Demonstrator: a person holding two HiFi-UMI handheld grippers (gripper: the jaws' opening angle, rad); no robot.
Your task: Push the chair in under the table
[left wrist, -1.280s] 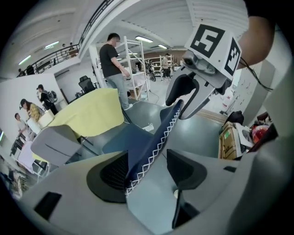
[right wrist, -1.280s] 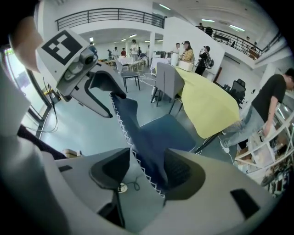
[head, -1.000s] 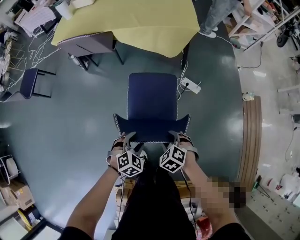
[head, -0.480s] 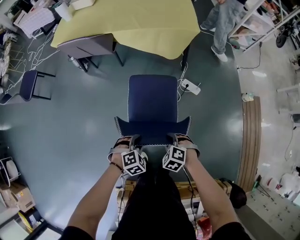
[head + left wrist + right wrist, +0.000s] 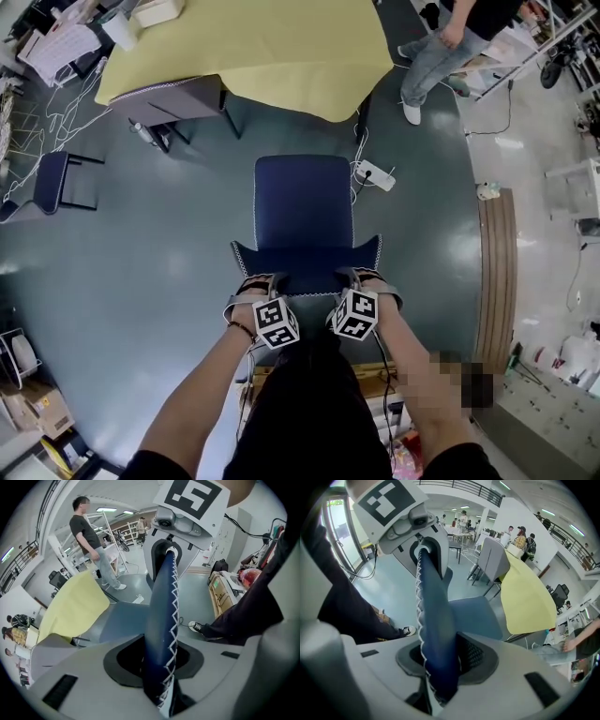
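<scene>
Only my gripper views show it: left tongs (image 5: 159,663) and right tongs (image 5: 438,663), just closing, pinch the chair backrest (image 5: 305,258); surface (image 5: 253,47) at twelve o'clock.

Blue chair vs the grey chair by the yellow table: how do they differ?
Place: the blue chair stands clear of the yellow table; the grey chair is partly tucked under it.
Hold: the left gripper and right gripper, whose jaws have just been closing, clamp the blue chair's backrest; nothing touches the grey chair.
Colour: blue against grey.
Both have white-stitched edges.
</scene>
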